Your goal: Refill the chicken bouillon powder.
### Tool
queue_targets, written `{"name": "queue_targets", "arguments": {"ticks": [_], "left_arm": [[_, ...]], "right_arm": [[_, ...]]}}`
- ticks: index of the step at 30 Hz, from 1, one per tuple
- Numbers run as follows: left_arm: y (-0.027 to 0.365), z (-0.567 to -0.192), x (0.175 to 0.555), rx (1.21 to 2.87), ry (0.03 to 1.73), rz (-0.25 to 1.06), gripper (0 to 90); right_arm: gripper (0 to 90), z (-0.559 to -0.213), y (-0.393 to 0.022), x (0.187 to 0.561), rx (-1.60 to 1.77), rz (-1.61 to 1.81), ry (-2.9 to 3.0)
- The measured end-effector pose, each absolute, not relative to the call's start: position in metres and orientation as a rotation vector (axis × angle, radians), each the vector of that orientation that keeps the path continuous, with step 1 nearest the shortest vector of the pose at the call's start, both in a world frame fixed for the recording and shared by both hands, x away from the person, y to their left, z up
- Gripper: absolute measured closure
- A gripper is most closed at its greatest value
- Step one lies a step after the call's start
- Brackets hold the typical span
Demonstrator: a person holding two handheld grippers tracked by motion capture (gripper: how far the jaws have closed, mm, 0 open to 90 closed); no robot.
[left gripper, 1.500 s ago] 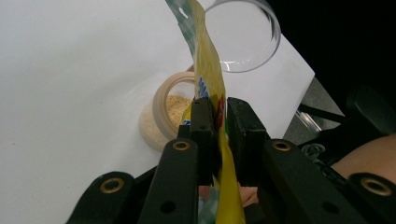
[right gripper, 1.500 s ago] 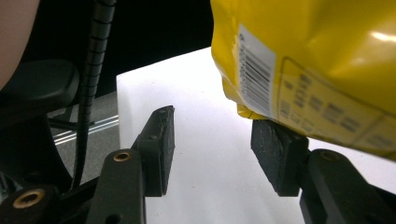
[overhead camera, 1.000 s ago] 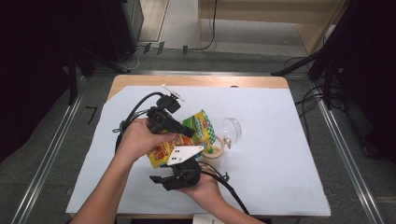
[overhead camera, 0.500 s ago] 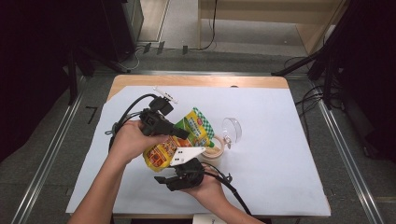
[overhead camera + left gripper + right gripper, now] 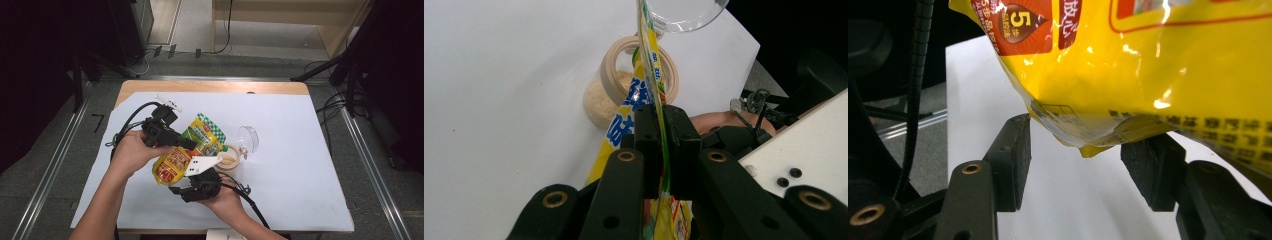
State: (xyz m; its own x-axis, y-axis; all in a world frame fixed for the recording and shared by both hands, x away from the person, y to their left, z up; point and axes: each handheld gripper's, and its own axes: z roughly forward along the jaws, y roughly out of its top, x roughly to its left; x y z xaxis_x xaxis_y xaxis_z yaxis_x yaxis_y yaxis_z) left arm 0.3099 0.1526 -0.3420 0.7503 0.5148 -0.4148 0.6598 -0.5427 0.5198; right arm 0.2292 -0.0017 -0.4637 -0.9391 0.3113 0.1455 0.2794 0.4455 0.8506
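A yellow pouch [image 5: 187,147] with a green checked top hangs tilted over a small open jar [image 5: 229,161] of pale grains. My left gripper [image 5: 185,143] is shut on the pouch's upper edge. In the left gripper view the thin pouch [image 5: 651,65] is pinched between the jaws of the left gripper [image 5: 663,130]; they have just eased a touch wider, and the jar [image 5: 611,95] lies beyond. My right gripper [image 5: 177,187] sits under the pouch's bottom. In the right gripper view its jaws [image 5: 1075,155] stand open, with the pouch's lower corner [image 5: 1148,65] hanging between the pads.
The jar's clear lid [image 5: 248,139] hangs open on the jar's far right side. A white sheet [image 5: 300,175] covers the wooden table. Cables trail from both grippers toward the person. Dark stands and floor rails surround the table.
The left hand and the pouch have edged slightly to the left. The right hand has stayed about where it was under the pouch.
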Motion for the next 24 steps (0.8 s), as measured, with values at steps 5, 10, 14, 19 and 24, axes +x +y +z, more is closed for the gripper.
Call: {"name": "queue_targets", "arguments": {"ticks": [5,10,14,19,24], "left_arm": [[0.151,-0.343,0.31,2.258,0.875,-0.27,83.6],[0.15,-0.344,0.31,2.256,0.876,-0.246,85.8],[0.153,-0.343,0.31,2.254,0.862,-0.258,88.4],[0.157,-0.34,0.308,2.258,0.821,-0.253,88.6],[0.161,-0.339,0.304,2.261,0.779,-0.249,88.9]], "right_arm": [[47.1,-0.463,-0.002,0.23,0.522,1.527,2.63],[47.7,-0.462,-0.002,0.229,0.512,1.515,2.632],[47.8,-0.462,-0.002,0.228,0.509,1.52,2.629],[47.0,-0.462,-0.002,0.227,0.503,1.527,2.622],[46.6,-0.461,-0.005,0.227,0.511,1.532,2.617]]}}
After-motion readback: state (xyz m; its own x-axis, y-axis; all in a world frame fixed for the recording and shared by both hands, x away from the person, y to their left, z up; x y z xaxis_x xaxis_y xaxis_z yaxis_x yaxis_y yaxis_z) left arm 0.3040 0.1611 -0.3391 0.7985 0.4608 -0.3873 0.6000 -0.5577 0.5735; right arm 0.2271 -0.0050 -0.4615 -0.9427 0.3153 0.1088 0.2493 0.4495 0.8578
